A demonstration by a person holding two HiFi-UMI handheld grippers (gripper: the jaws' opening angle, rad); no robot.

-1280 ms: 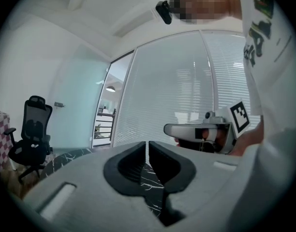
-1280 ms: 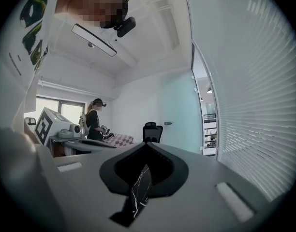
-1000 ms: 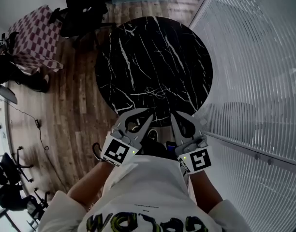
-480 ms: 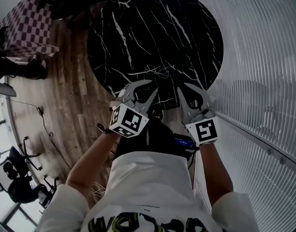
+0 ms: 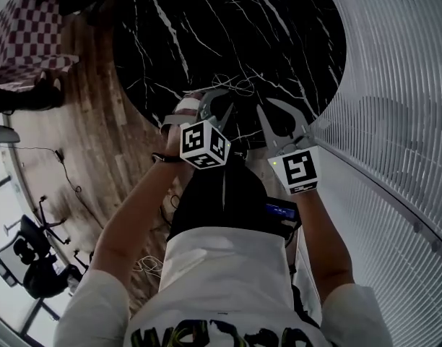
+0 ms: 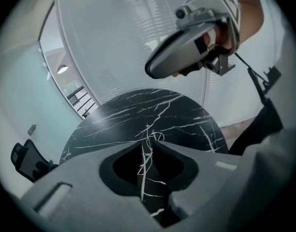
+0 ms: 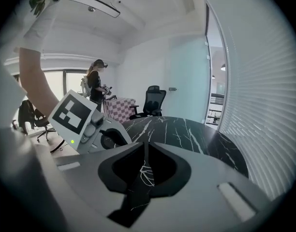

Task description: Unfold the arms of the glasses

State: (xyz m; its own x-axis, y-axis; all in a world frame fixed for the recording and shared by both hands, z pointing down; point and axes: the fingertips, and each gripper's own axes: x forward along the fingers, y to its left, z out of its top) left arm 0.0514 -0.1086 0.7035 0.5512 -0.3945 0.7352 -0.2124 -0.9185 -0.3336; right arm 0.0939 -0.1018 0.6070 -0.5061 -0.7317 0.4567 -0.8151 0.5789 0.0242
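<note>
1. Lying on the round black marble surface [image 5: 279, 20], close to its near edge: the glasses [image 5: 237, 87], a thin wire frame, too fine to tell how the arms are set.
2. Tilted down over that near edge: the left tool [image 6: 148, 144], tips just short of the glasses. Jaws moderately apart, having just been opening. Nothing gripped; between them only veined marble, with the wire loops just past the tips.
3. Just beside it, to the right: the right tool [image 7: 146, 144], aimed at the same spot at a shallower slant. Jaws parted by only a narrow slit, likewise just been opening. Nothing held; the glasses seen through the gap, lying farther off on the surface.
4. Both tools close together, at the ends of bare forearms in white sleeves [image 5: 91, 306].
5. Around: wooden floor [image 5: 84, 143] left of the surface, a chequered cloth [image 5: 29, 31] at the far left, a slatted wall [image 5: 401, 85] on the right.
6. In the right gripper view, beyond the surface: an office chair [image 7: 155, 100] and a standing person [image 7: 96, 86].
</note>
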